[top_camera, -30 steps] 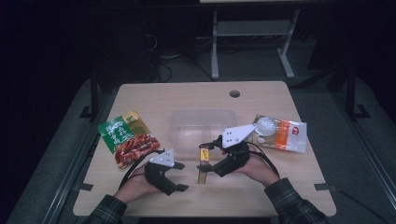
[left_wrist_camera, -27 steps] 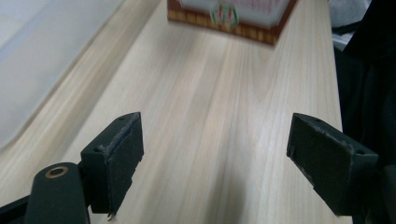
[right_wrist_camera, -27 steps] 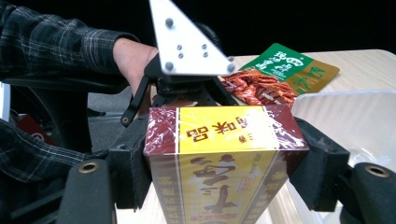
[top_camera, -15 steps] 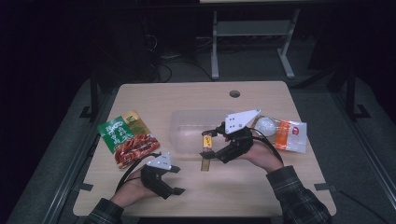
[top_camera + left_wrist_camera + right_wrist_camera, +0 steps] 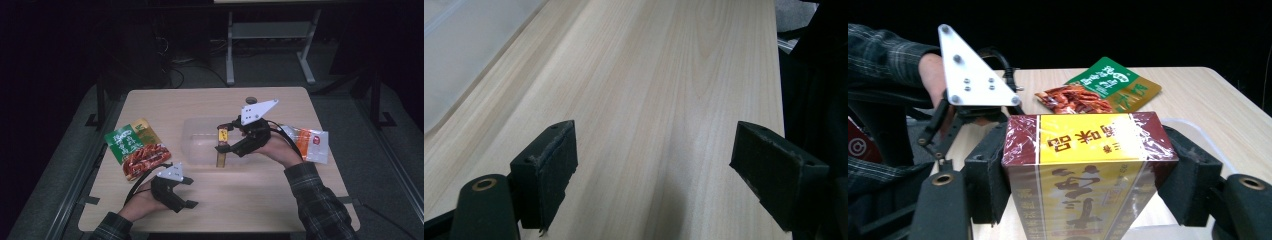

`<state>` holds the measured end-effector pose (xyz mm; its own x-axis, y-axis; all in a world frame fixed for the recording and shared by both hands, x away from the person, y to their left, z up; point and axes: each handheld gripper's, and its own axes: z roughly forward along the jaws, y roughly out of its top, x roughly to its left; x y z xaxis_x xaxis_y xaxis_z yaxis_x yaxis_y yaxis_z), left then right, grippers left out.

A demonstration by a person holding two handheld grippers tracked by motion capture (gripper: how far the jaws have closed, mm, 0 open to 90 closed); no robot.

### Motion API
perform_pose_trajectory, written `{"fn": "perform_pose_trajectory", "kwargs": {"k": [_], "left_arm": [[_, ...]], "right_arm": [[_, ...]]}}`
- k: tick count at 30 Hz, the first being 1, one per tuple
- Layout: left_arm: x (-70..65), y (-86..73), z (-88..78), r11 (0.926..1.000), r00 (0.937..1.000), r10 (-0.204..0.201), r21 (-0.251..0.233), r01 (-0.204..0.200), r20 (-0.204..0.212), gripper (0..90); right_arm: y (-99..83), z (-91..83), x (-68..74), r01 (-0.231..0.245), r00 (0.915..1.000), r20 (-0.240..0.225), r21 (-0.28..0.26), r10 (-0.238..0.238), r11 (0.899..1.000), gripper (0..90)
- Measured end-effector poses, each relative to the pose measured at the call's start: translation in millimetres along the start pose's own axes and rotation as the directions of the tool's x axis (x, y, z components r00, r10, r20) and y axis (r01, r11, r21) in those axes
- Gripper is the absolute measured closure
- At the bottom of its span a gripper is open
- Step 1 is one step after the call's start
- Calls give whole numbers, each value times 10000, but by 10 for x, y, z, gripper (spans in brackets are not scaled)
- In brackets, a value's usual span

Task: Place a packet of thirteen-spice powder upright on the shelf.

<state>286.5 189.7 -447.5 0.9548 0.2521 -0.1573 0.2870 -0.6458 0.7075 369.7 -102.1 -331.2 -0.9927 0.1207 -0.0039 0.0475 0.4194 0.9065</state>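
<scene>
On the wrapped box (image 5: 1088,170) I hold, the yellow end reads 品味斋, upside down; the green snack packet's (image 5: 1113,82) print is too small for me to read.

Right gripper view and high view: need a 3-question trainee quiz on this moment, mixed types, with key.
1. True or false: the right gripper is shut on the maroon-and-yellow box.
2. Over what is the box held? A) the green snack bag B) the clear plastic container C) the orange-and-white packet
3. Fill in: the left gripper has its jaws ____ above the bare table.

Key: 1 true; 2 B; 3 open.
</scene>
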Motion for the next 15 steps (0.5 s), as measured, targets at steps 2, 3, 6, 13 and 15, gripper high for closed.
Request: {"fn": "perform_pose_trajectory", "kwargs": {"k": [2,3,6,13,15], "left_arm": [[-2,-2,7,10000,10000,-39,26,39,47,180],[-2,-1,6,10000,10000,-24,65,24,66,180],[-1,0,9,10000,10000,-47,75,46,68,181],[0,-2,15,9999,10000,-41,97,40,81,180],[-4,-8,18,9999,9999,-86,67,86,90,181]], "right_arm": [[23,8,-55,28,10000,19,47,-28,10000,306],[31,8,-71,-28,10000,-14,116,28,9999,306],[58,24,-141,55,10000,-37,185,-55,9998,306],[67,60,-287,33,10000,6,294,-33,9996,306],[52,63,-331,66,10000,73,189,-67,9998,306]]}}
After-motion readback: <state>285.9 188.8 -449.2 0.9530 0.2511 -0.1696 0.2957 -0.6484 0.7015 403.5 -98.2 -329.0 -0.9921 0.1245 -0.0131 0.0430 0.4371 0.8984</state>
